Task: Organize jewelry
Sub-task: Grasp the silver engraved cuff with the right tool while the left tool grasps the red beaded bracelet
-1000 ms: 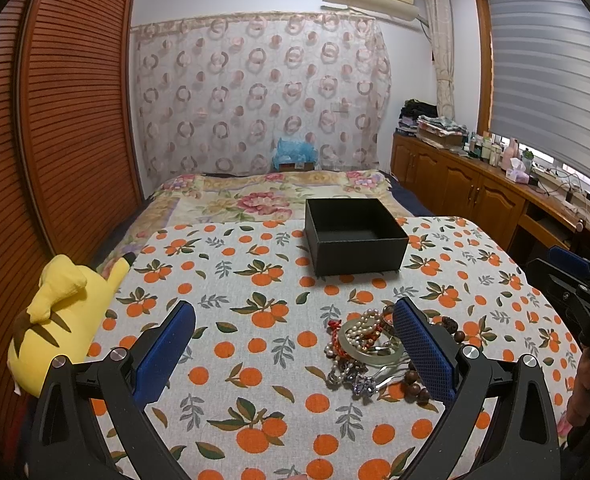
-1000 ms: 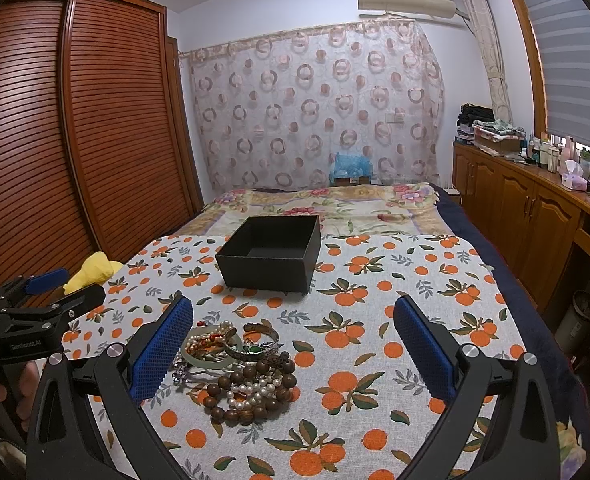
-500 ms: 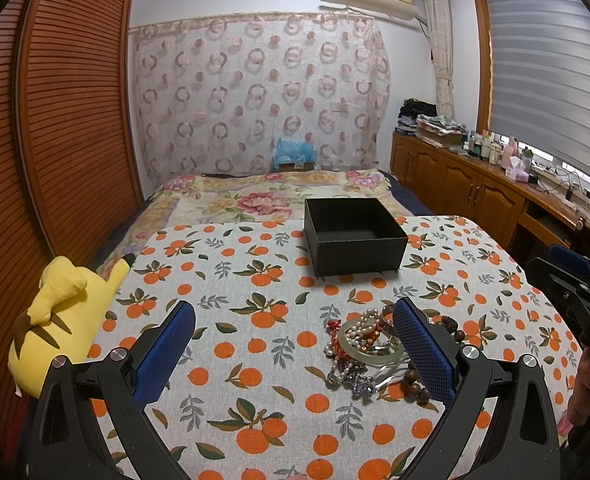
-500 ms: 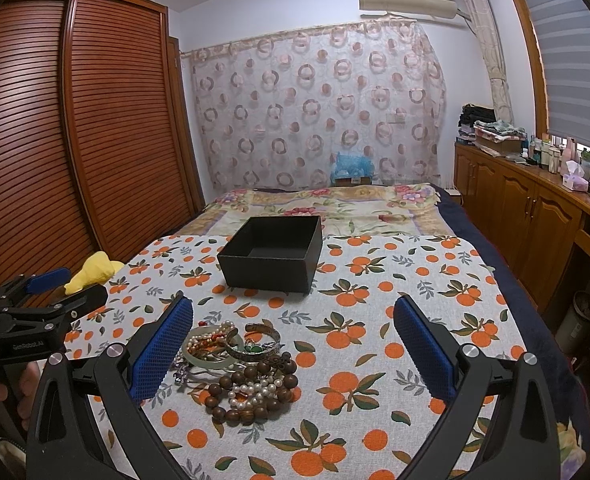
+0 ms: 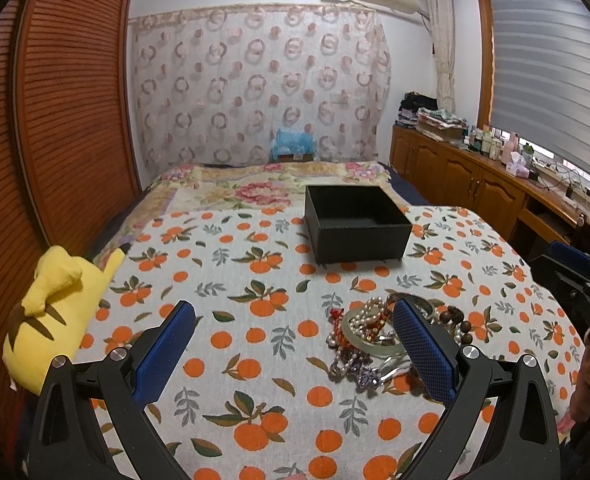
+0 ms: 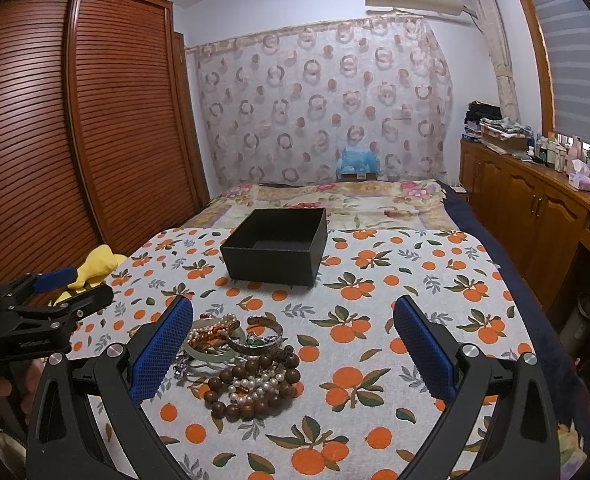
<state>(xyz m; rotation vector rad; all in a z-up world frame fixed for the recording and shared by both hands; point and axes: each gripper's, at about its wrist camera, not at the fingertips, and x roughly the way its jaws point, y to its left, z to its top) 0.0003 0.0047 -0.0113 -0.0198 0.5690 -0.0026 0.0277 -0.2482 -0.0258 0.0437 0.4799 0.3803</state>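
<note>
Both pairs of my fingers stand spread wide and grip nothing. Left gripper (image 5: 291, 344): its blue pads (image 5: 425, 354) frame bare orange-print cloth (image 5: 255, 320), and the jewelry pile (image 5: 369, 340) lies at lower right of that frame, partly hidden behind the right pad. Right gripper (image 6: 293, 344): the same pile (image 6: 241, 364) sits at lower left of centre, just beside the left pad (image 6: 161, 346). An open black box (image 6: 275, 248) stands beyond the pile at mid-frame; nothing shows inside the part I can see.

Hazards, judged from this state:

1. Tangling. Wooden beads (image 6: 255, 376), a pearl strand (image 6: 255, 386), a pale green bangle (image 6: 211, 354) and a silver cuff (image 6: 261, 334) overlap. Closing on one item may drag its neighbours along and scatter them.
2. Off-centre grasp. The pile lies toward one pad in each view; closing without recentring would push it sideways.
3. Soft support. The cloth may bunch between the pads.
4. Collision. Both grippers flank the pile, so simultaneous reaches may clash.
</note>
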